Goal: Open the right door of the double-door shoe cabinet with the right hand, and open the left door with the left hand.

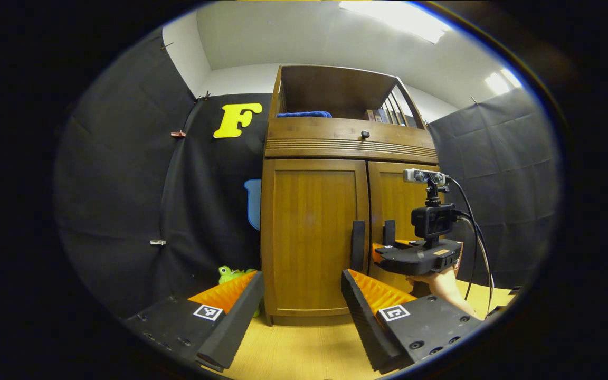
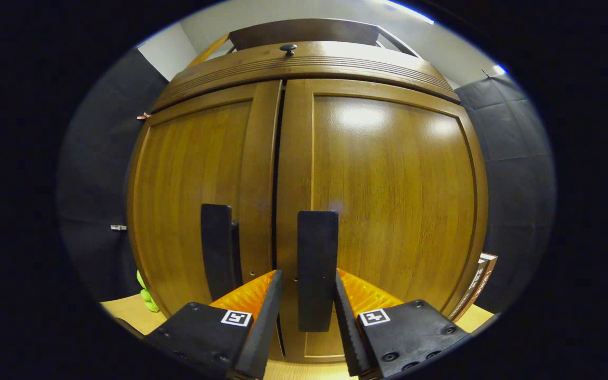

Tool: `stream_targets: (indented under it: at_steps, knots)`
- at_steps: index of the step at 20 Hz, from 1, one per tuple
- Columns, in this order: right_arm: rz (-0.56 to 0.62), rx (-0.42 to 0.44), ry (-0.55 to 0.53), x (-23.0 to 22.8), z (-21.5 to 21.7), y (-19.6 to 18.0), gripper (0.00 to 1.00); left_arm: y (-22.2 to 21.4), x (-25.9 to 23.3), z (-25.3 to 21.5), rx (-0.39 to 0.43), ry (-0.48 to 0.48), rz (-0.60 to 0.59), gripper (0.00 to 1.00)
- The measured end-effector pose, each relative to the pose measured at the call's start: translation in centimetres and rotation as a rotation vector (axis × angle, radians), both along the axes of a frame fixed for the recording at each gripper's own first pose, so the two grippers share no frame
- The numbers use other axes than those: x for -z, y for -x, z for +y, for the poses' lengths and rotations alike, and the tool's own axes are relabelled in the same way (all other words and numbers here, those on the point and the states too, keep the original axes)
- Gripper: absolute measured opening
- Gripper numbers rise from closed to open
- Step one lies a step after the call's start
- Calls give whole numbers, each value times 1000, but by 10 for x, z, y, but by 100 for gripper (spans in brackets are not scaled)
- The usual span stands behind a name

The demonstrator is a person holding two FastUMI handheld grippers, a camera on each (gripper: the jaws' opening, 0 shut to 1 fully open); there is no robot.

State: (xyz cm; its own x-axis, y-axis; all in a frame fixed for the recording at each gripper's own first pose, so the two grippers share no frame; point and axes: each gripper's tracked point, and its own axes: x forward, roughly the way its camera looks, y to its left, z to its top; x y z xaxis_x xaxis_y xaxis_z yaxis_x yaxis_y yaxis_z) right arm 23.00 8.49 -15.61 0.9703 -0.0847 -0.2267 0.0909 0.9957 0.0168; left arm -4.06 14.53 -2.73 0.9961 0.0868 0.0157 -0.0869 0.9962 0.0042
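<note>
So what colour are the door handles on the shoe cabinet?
Black; the right door's handle shows best in the right gripper view.

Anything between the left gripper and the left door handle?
Nothing visible. In the left gripper view the left gripper hangs open, back from the cabinet, with bare tabletop between it and the left door handle. The right gripper sits at the right door handle, off to the side.

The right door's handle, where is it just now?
In the right gripper view the right door's handle stands upright by the seam between both closed doors, between the right gripper's open jaws, with the left door's handle beside it.
</note>
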Motion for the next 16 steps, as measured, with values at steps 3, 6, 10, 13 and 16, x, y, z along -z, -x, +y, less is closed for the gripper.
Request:
stream_targets:
  at_steps: [3, 6, 10, 13, 16]
  knots:
    - [-8, -22, 31, 3, -1, -6, 34, -6, 2, 0, -5, 14, -1, 92]
    - [-6, -40, 23, 3, 1, 0, 29, -8, 3, -4, -3, 20, 13, 92]
    - [8, -62, 18, -2, 2, 9, 24, -3, 2, -15, 8, 2, 11, 92]
    - [4, -95, -7, -9, 2, 25, 24, -2, 1, -23, 30, 23, 6, 92]
    - [9, -122, -9, -13, 0, 38, 24, -1, 1, -32, 47, 41, 6, 92]
